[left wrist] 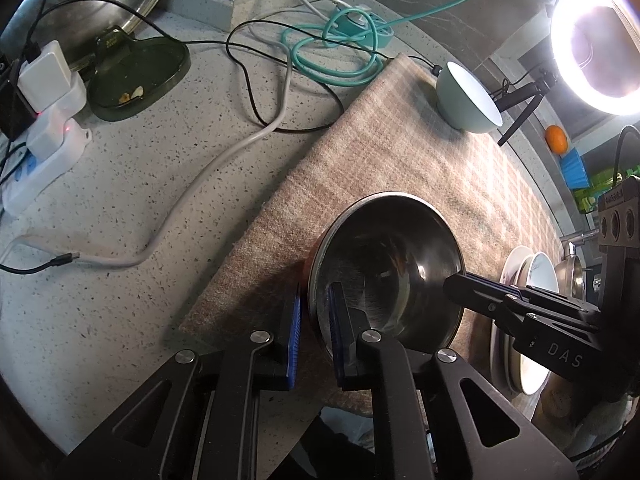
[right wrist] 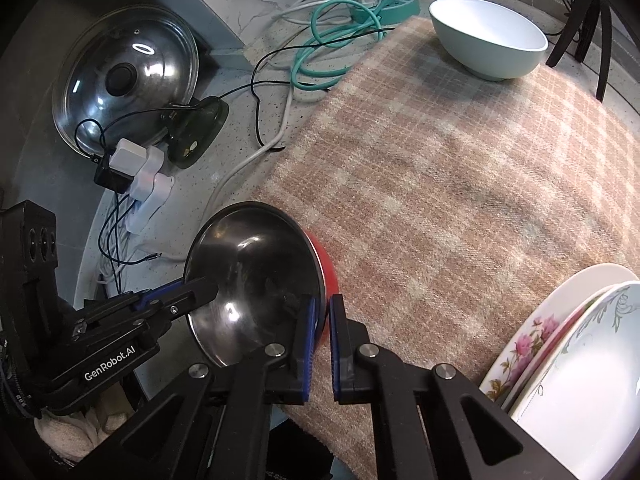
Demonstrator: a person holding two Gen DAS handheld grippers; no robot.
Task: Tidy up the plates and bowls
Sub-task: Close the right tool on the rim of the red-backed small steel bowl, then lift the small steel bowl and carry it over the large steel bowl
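A steel bowl (left wrist: 384,264) with a red outside (right wrist: 326,264) is at the near left edge of the checked cloth (left wrist: 400,152). My left gripper (left wrist: 316,292) is shut on its left rim, one blue pad inside and one outside. My right gripper (right wrist: 323,300) is shut on the opposite rim in the same way. Each gripper shows in the other's view: the right gripper (left wrist: 452,282) and the left gripper (right wrist: 204,286). A mint bowl (right wrist: 488,40) stands at the cloth's far end. A stack of plates (right wrist: 560,360) with a flowered one sits at the near right.
On the speckled counter to the left lie a glass pot lid (right wrist: 124,80), a dark green dish (left wrist: 140,76), a power strip with chargers (left wrist: 44,132), and loose white, black and teal cables (left wrist: 336,52). A ring light (left wrist: 596,48) glares at the far right.
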